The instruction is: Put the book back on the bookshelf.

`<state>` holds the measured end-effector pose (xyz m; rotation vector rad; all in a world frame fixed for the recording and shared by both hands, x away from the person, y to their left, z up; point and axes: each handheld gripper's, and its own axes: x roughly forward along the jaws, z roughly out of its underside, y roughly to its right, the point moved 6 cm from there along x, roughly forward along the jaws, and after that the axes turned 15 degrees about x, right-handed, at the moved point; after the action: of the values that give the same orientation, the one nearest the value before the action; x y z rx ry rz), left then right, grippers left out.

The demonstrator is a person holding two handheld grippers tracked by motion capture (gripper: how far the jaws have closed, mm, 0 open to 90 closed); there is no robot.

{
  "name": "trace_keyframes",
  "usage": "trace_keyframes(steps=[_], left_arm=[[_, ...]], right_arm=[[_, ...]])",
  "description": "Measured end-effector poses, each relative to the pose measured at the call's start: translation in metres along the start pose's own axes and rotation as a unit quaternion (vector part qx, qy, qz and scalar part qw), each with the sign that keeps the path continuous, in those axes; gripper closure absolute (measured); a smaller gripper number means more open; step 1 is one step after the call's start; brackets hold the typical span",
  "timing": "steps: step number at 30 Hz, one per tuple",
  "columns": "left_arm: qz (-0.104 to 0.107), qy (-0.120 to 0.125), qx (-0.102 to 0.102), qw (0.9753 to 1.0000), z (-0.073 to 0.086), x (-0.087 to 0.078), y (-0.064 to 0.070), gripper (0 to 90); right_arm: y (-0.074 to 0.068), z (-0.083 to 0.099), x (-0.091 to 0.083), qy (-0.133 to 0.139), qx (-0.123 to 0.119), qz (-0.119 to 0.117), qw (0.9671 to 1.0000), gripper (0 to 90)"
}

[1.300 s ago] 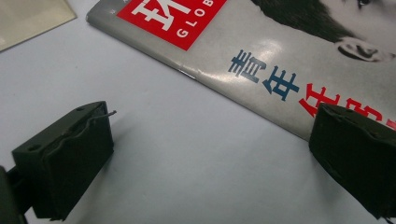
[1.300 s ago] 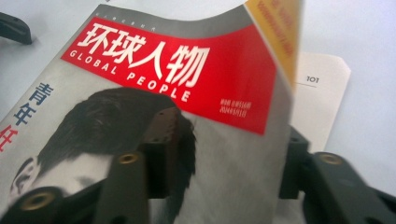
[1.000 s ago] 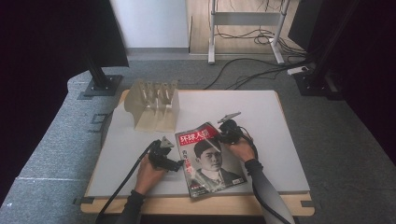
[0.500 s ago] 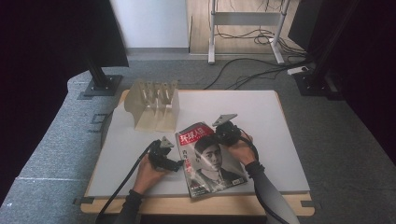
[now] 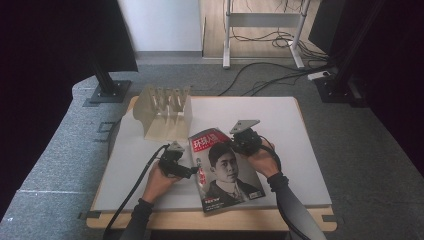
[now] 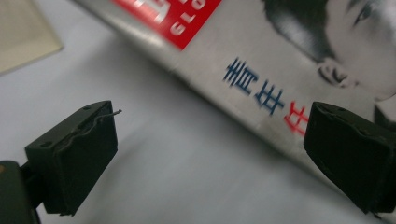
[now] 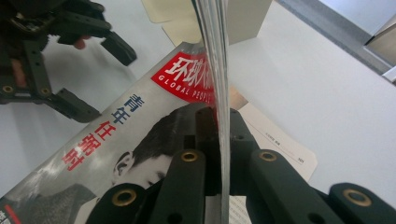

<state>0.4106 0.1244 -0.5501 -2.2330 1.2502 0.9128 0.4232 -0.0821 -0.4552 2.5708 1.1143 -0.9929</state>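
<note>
A magazine (image 5: 225, 170) with a red title block and a portrait cover lies at the table's front middle. My right gripper (image 5: 239, 146) is shut on its upper right edge. In the right gripper view the jaws (image 7: 217, 140) pinch the thin edge of the cover, which rises edge-on, and the magazine (image 7: 140, 135) curves away to the left with a white inner page showing to the right. My left gripper (image 5: 192, 172) stands open at the magazine's left edge. In the left gripper view, that gripper (image 6: 233, 154) has one jaw over the magazine (image 6: 280, 70) and the other over bare table.
A pale wooden slotted rack (image 5: 165, 112) stands behind the magazine at the back left of the white table (image 5: 290, 120), close to the held edge in the right gripper view (image 7: 243, 18). Cables trail from both grippers toward the front edge.
The right gripper has drawn the magazine's held edge slightly to the left. The left gripper has stayed open and almost still.
</note>
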Motion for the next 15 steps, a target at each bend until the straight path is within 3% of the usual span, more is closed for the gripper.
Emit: trace_keyframes(steps=[5, 7, 10, 11, 15], left_arm=[[0.028, -0.009, 0.024, 0.9993, -0.009, 0.007, 0.0, 6.2], [0.052, -0.013, 0.03, 0.9981, -0.012, 0.008, 0.002, 9.0], [0.063, -0.029, 0.04, 0.9968, -0.015, 0.009, 0.002, 8.6], [0.076, -0.032, 0.043, 0.9957, -0.016, 0.01, 0.003, 9.2], [0.114, -0.031, 0.035, 0.9924, -0.019, 0.013, 0.005, 12.2]], right_arm=[[-0.004, -0.005, -0.01, 0.011, -0.005, -0.006, 0.9999, 86.0], [-0.004, -0.006, -0.013, 0.016, -0.005, -0.007, 0.9998, 86.0], [-0.005, -0.007, -0.014, 0.019, -0.006, -0.013, 0.9997, 86.0], [-0.006, -0.008, -0.014, 0.02, -0.008, -0.013, 0.9997, 86.0], [-0.008, -0.011, -0.016, 0.028, -0.007, -0.023, 0.9993, 86.0]])
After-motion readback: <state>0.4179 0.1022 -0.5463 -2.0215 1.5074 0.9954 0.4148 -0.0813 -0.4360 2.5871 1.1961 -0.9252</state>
